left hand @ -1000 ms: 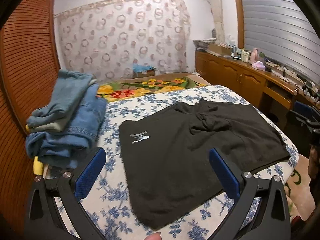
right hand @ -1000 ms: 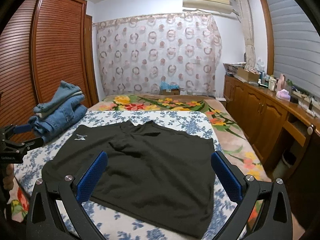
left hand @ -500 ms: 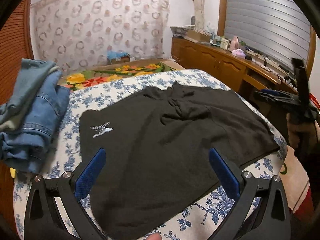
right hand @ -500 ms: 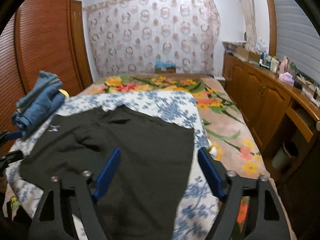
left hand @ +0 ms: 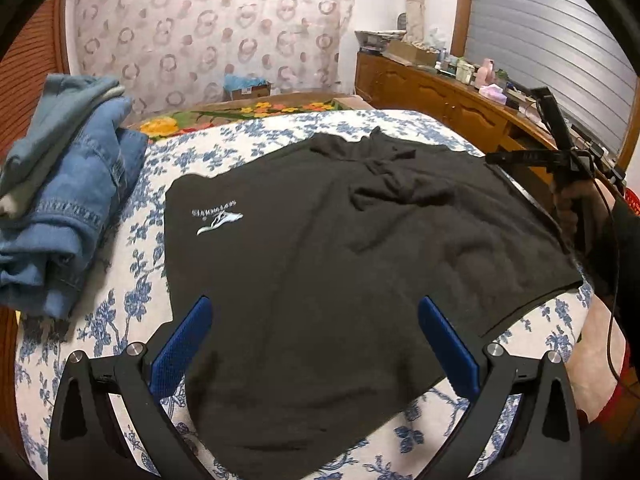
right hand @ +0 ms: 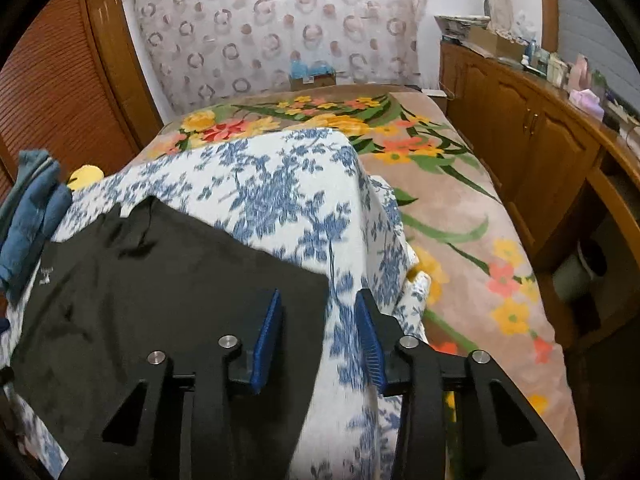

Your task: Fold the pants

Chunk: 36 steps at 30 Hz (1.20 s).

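Black shorts (left hand: 320, 248) with a white logo (left hand: 218, 218) lie spread flat on the blue-flowered bed sheet (left hand: 120, 320); they also show in the right wrist view (right hand: 160, 280). My left gripper (left hand: 314, 344) is wide open, hovering over the near hem of the shorts. My right gripper (right hand: 318, 332) has its jaws half closed with a gap between them. It sits at the far right corner of the shorts, and holds nothing. The right gripper also appears at the right edge of the left wrist view (left hand: 560, 160).
A stack of folded blue jeans (left hand: 60, 192) sits on the bed's left side. A wooden cabinet (right hand: 540, 160) with clutter on top runs along the right. A floral blanket (right hand: 400, 152) covers the bed beyond the sheet. A louvered wardrobe (right hand: 52, 92) stands left.
My right gripper has moved right and down to the shorts' corner and its jaws have narrowed from wide open. My left gripper has moved in closer over the shorts, still open.
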{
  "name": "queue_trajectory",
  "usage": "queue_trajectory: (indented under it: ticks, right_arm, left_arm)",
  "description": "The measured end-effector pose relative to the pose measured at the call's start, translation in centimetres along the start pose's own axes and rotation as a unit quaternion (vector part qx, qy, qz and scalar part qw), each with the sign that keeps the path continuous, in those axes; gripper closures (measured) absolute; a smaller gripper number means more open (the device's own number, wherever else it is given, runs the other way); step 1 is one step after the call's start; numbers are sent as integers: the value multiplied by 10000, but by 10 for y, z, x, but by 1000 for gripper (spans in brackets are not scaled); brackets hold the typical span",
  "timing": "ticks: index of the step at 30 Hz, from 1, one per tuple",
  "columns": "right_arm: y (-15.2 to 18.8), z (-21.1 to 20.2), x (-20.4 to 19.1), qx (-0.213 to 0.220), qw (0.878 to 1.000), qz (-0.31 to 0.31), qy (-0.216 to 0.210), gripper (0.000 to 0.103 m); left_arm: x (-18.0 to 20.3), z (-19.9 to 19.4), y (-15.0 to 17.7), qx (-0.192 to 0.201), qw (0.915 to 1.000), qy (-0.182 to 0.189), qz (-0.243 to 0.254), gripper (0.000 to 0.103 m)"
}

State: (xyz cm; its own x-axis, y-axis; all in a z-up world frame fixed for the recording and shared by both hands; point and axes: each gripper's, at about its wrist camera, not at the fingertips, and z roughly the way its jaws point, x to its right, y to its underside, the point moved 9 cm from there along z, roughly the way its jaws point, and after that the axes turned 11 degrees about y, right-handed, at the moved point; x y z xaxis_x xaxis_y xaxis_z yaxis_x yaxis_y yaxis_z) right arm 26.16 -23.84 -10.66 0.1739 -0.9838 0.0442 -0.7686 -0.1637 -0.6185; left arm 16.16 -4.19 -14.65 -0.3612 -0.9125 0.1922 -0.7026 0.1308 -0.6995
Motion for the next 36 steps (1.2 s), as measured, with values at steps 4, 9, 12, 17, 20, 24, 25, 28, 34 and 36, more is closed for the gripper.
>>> queue_trajectory:
  ticks: [4, 9, 12, 17, 20, 24, 25, 28, 34, 36]
  right_arm:
    - [-1, -8, -12, 33, 9994, -343, 77, 80]
    - [1, -12, -9, 104, 9984, -511, 205, 98]
    - [-4, -8, 3, 226, 9980, -397, 442, 99]
    - [-1, -6, 1, 239, 9976, -337, 560, 99]
    - [-1, -11, -7, 284, 9974, -420, 503, 95]
    - [1, -29, -13, 425, 9965, -493, 518, 84]
    - [3, -35, -15, 481, 9962, -503, 517, 77]
    - [11, -50, -24, 601, 9966, -483, 294, 65]
    - [49, -74, -62, 651, 9955, -678, -150, 51]
    - [62, -79, -75, 637, 9942, -835, -214, 50]
  left_arm:
    - [-8, 0, 4, -15, 10000, -30, -87, 0]
    - [-14, -3, 8, -16, 9999, -60, -155, 0]
    - [-19, -7, 12, -2, 9997, -55, -224, 0]
    - [-29, -17, 20, 18, 9994, -64, -354, 0]
    - [-37, -24, 25, 15, 9990, -116, -422, 0]
    - [-44, -31, 33, 31, 9987, -99, -508, 2]
    - [-45, -33, 35, 34, 9986, -105, -515, 2]
    - [-44, -39, 41, 18, 9983, -21, -574, 3]
    - [-41, -51, 50, 98, 9984, 21, -560, 14]
    - [-43, -52, 51, 85, 9984, -26, -560, 22]
